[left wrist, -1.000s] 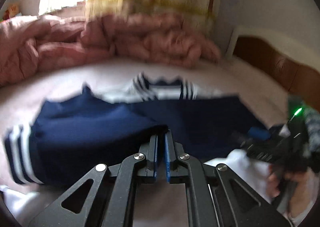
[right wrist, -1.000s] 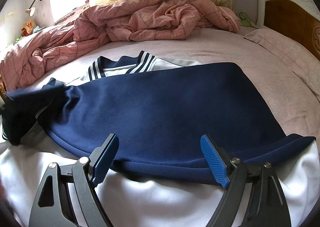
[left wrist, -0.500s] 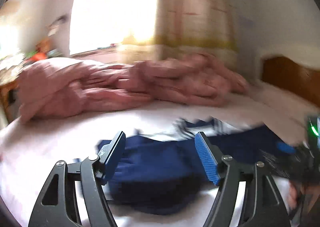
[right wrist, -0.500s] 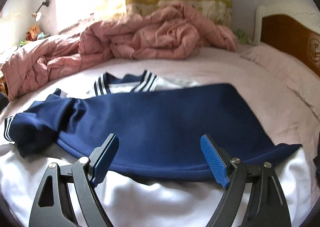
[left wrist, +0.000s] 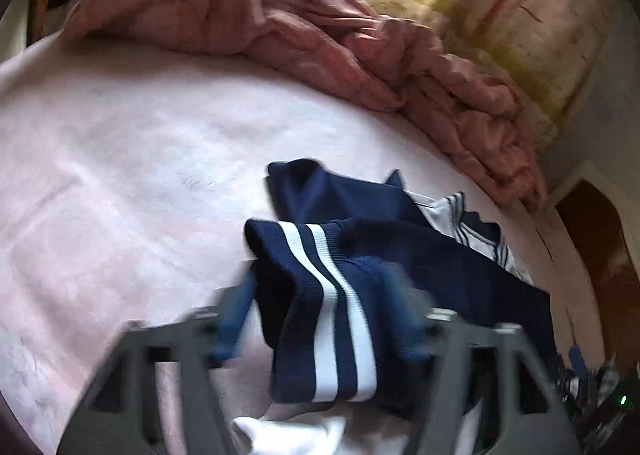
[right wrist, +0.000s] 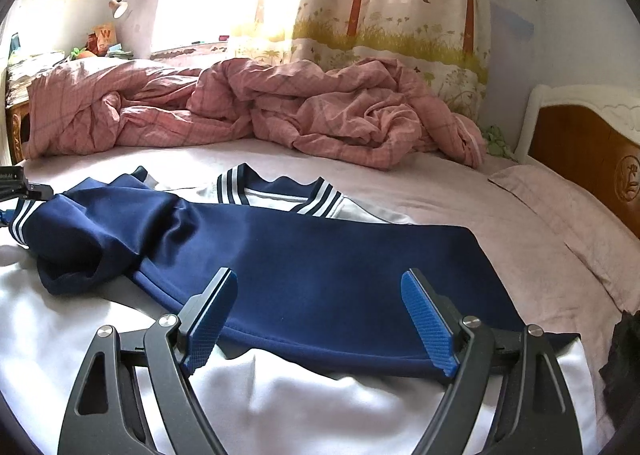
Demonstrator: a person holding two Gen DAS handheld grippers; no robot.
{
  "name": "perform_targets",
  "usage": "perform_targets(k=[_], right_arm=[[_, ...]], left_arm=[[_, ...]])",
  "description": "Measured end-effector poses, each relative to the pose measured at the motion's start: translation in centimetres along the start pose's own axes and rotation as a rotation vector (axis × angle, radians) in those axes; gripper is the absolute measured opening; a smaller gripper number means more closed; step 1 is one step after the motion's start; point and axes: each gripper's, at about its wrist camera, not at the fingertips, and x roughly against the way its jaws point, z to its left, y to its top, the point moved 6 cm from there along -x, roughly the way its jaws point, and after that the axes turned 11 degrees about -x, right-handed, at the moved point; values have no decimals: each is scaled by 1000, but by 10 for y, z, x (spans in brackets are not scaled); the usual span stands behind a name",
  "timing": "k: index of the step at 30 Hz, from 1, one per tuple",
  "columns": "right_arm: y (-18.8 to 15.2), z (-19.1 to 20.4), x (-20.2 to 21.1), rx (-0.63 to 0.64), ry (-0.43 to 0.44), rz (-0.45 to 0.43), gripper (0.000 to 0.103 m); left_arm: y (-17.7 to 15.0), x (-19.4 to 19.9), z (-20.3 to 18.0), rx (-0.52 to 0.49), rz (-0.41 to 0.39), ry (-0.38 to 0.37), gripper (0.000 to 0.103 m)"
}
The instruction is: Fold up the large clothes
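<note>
Since before, the left gripper (left wrist: pixel 320 329) fingers are closing around the striped cuff (left wrist: pixel 324 319); right gripper (right wrist: pixel 320 323) fingers stay apart.

Legible text: single letter "W" on a small brown box (right wrist: pixel 103 33), upper left of the right wrist view; nothing else readable.
</note>
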Motion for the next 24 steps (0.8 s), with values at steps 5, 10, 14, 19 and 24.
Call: perform_targets(k=[5,10,14,19,24], right_arm=[[-1,-2,-3,0,-9,12,86],[1,-11,-4,-45,-32,11,86],[9,-23,5,-123,-7,-35,86],[17,-39,17,-274,64,-59,86],[11,-26,12,-294,210,17,74]], left_arm=[[7,25,-44,-131,-144,-103,9],[4,47,-97,-299,-245,-214,8],[-16,34,-147,-393,-182,-318,8],[-55,10,-199,-499,-53,-363,12],[-52,30,-205,-508,-149,-353,60]])
